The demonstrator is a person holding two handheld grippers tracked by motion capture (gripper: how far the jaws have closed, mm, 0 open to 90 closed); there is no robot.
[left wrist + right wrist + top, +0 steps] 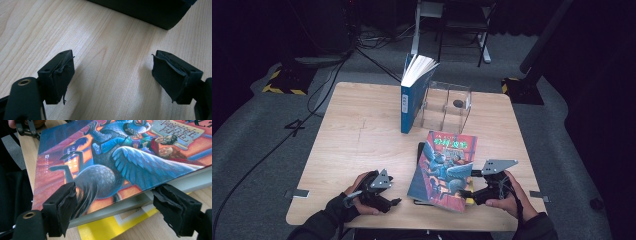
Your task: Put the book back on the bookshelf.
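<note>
A book with a colourful illustrated cover [444, 167] [120, 157] lies on top of a dark book [419, 150] [150, 10] and a yellow one [105, 227] at the front middle of the wooden table [357, 150]. My right gripper [469, 184] [113, 205] is at this book's right edge with its jaws wide apart. One jaw shows against the cover and the other against the white page edge. I cannot tell if either pad touches the book. My left gripper [392, 200] [112, 72] is open low over bare wood to the left of the stack, with nothing between its jaws.
A blue book [412, 97] stands upright at the back middle, its pages fanned open at the top. Beside it on the right is a clear plastic book stand [447, 105]. Cables run over the grey floor behind the table.
</note>
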